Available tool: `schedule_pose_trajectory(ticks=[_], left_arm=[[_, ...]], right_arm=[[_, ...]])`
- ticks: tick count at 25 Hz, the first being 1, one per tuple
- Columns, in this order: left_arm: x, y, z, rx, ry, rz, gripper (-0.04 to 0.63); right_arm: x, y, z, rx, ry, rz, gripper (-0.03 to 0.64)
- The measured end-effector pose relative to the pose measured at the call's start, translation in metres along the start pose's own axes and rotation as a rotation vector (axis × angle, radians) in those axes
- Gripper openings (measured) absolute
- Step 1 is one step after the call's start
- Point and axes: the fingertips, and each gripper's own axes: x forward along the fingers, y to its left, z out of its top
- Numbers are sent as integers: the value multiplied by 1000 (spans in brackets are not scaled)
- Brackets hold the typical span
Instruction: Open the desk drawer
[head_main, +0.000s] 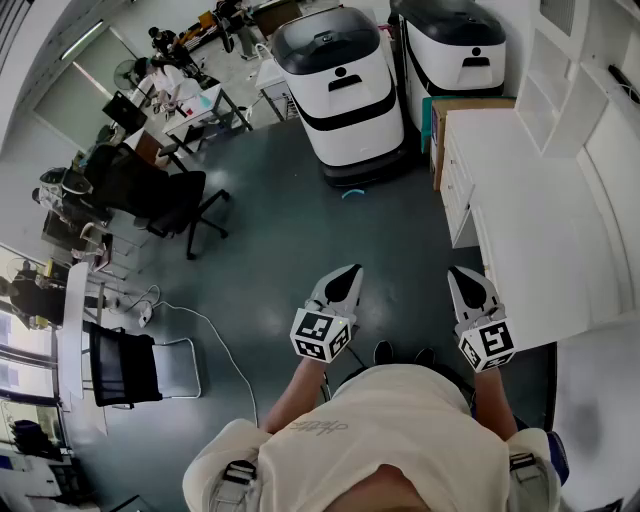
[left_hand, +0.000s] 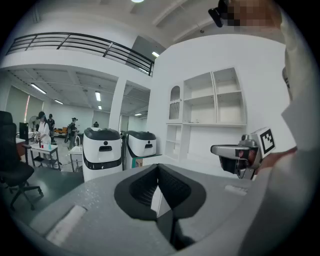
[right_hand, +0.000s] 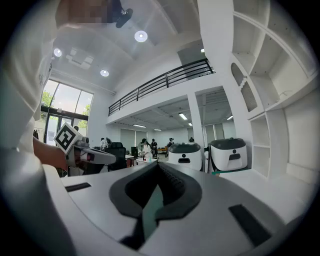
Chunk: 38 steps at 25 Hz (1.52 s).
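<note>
Drawer fronts (head_main: 456, 190) of the white desk (head_main: 540, 220) are seen shut in the head view, well apart from both grippers. In the left gripper view, the left gripper (left_hand: 158, 167) is shown with its jaws pressed together on nothing. In the right gripper view, the right gripper (right_hand: 158, 167) is shown likewise. Opening is judged not yet begun.

The person holds both grippers out in front of the body at about the same height, side by side and apart, both pointing forward. The left gripper (head_main: 350, 274) has its jaws together at the tips, with nothing between them. The right gripper (head_main: 461, 278) has its jaws together in the same way and is also empty. The left forearm (head_main: 300, 392) and the right forearm (head_main: 493, 402) are bare and reach forward from short, light sleeves.
</note>
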Motion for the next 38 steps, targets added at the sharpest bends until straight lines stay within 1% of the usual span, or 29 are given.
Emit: schedule_pose_trajectory(ticks=[3,8,11,16,19,21,23,27,31,35,38], left_arm=[[4,-1,-2,-13,2,8,14],[12,-12,-10,-27,16,6,14],[17,-19,-18,-47,44,1,14],[31,-31,-29,-47,69,0,14],[35,-24,-37,-54,85,-2,14],[41,-14,-40,-75,93,-7,14],[55,-5,-38,-88,87,-22,14],[83,22,-24,-72,40,-63,14],[108,73,-6,-39,7,-65,14],[117,122,3,-38,9,-90,14],[126,157,4,-40,12,-109,14]], right_arm=[[-2,-5,0,-7,-4,10,-5],[-8,-14,-5,11,2,25,-5],[-13,-19,-16,33,22,26,-5],[-14,-37,-45,67,73,25,-5],[-6,-39,-51,67,89,28,-5],[3,-43,-47,55,90,22,-5],[13,-54,-46,50,103,-3,-5],[45,-68,-41,33,112,-45,-5],[97,-72,-18,-14,81,-62,-5],[148,-71,0,-27,68,-102,-5],[179,-68,5,-40,64,-131,-5]])
